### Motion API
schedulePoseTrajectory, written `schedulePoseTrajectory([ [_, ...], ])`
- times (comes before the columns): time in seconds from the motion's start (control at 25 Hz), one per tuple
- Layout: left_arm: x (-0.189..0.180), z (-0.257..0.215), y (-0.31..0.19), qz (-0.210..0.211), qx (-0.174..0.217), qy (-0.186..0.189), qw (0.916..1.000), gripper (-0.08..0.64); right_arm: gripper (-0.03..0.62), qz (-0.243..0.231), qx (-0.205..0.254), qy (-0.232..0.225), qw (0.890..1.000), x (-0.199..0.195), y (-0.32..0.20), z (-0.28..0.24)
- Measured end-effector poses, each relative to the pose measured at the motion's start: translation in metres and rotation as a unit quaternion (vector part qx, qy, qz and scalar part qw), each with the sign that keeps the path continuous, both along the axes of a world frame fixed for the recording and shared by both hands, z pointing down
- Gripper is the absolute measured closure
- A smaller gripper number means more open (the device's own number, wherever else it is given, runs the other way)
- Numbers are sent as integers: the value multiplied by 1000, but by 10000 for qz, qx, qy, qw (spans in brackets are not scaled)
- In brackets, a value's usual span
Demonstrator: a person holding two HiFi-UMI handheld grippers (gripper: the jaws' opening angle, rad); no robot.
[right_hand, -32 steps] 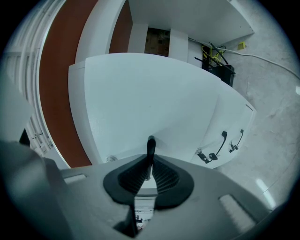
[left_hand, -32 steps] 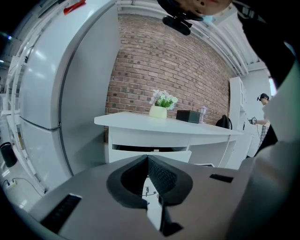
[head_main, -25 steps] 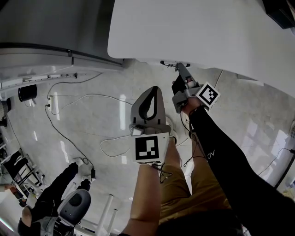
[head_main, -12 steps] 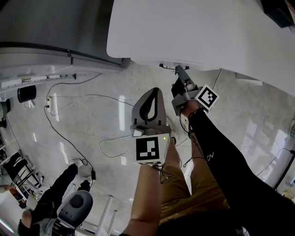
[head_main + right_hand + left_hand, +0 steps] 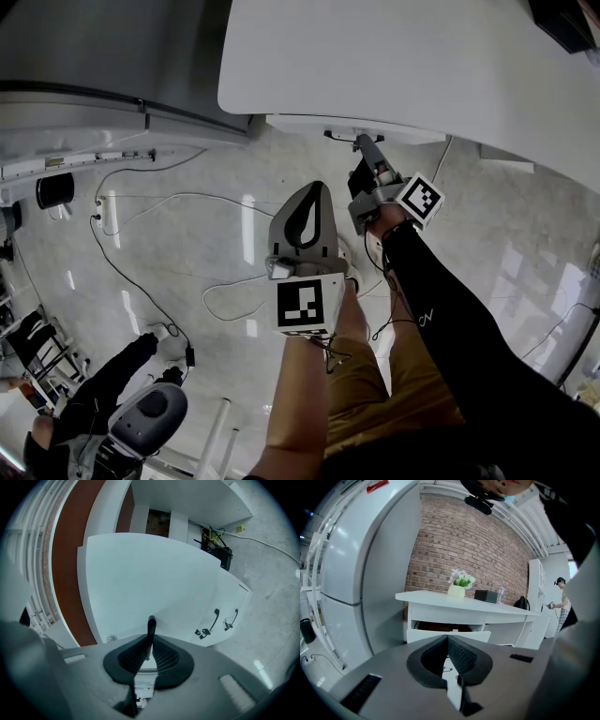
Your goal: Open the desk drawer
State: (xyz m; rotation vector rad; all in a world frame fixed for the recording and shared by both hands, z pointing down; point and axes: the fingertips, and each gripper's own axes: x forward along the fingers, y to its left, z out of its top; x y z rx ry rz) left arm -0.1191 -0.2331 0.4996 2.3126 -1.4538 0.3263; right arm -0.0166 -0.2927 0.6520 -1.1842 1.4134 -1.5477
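The white desk (image 5: 403, 66) fills the top of the head view, and its drawer (image 5: 309, 123) sticks out a little from under the edge. My right gripper (image 5: 360, 142) is shut on the drawer's black handle (image 5: 151, 624), which stands upright between the pads. In the left gripper view the drawer (image 5: 440, 634) shows pulled out, with a dark gap above its front. My left gripper (image 5: 314, 186) hangs over the floor short of the desk, shut with nothing in it; its pads (image 5: 459, 656) meet.
A grey cabinet (image 5: 103, 56) stands left of the desk. Cables (image 5: 141, 202) trail over the glossy floor. Another person (image 5: 103, 412) crouches at lower left. A plant pot (image 5: 457, 590) and a black box (image 5: 486, 596) sit on the desk. Two more black handles (image 5: 214, 620) are on a cabinet front.
A strip of the drawer front now shows beyond the desk edge; the right gripper has drawn back slightly with the handle. The left gripper has hardly moved.
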Motion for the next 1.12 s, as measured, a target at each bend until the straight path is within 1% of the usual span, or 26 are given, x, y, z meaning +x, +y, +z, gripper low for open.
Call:
schedulePoseTrajectory([
  [0.16, 1, -1, 1, -1, -30, 38, 10000, 552, 561, -13, -29, -10, 10000, 0, 1, 1],
  [0.36, -2, 0, 3, 12, -46, 1, 10000, 552, 561, -26, -36, -30, 10000, -4, 7, 0],
  [0.48, -5, 4, 9, 36, -60, -119, 9999, 552, 561, -69, -37, -22, 10000, -6, 13, 0],
  [0.64, -6, 8, 18, 50, -114, -134, 9998, 552, 561, -94, -44, -13, 9999, -8, 18, 1],
  [0.76, -5, 15, 19, 82, -194, -213, 9996, 552, 561, -147, -95, 18, 9998, -6, 18, 6],
  [0.92, -8, 10, 32, 69, -155, -150, 9997, 552, 561, -154, -124, 9, 9998, -12, 33, 0],
  [1.12, -13, 11, 41, 68, -154, -190, 9997, 552, 560, -183, -136, 47, 9997, -13, 42, 1],
])
